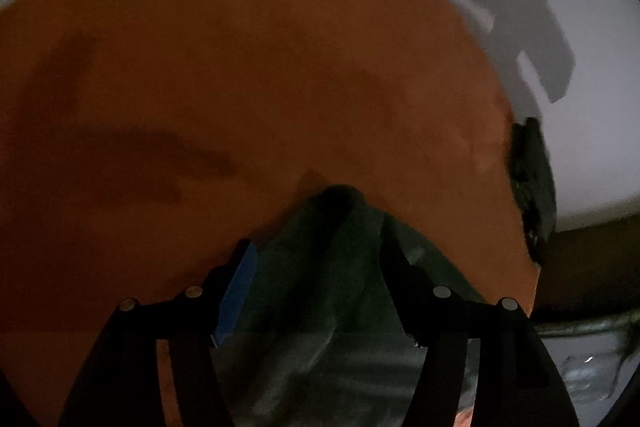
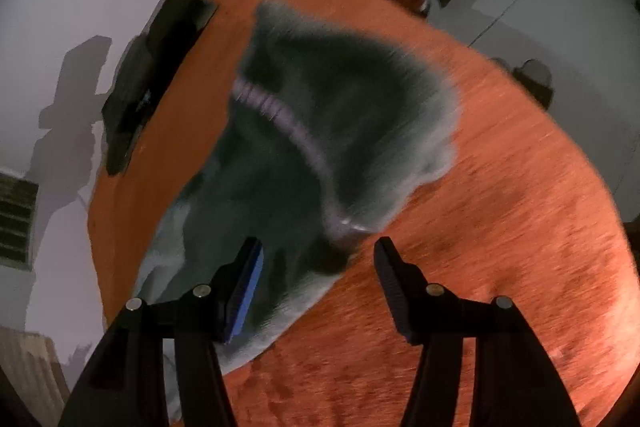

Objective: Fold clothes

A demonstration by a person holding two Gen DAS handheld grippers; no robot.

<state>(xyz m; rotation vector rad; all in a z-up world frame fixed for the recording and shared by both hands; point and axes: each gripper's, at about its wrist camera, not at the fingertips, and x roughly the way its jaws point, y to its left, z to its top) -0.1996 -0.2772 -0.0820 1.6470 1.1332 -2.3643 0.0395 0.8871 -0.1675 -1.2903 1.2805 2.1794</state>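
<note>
Black claw fingers fill the bottom of both views, each with a blue pad on its left finger. Left claw [image 1: 316,267] jaws spread, dark green-grey fabric garment [image 1: 320,287] bunched between them and running back under the camera; whether the pads touch it can't be told, no pinch visible. Right claw [image 2: 318,267] jaws spread too, nothing pressed; left fingertip [image 2: 250,255] overlaps the cloth, right one sits over bare orange wood-grain bench [image 2: 500,227].

Only the right wrist view shows the garment's [image 2: 320,131] outline: it lies flat on the bench, heavily motion-blurred, long axis running from lower left near the claw to upper centre. A pale ribbed band [image 2: 288,123] crosses it diagonally. Flat black slab [image 2: 156,71] overhangs the bench's left edge.

Left wrist view is dark; it alone shows a dark object [image 1: 534,179] at the bench's [image 1: 240,67] right edge and shadows on the pale wall [image 1: 600,107].
</note>
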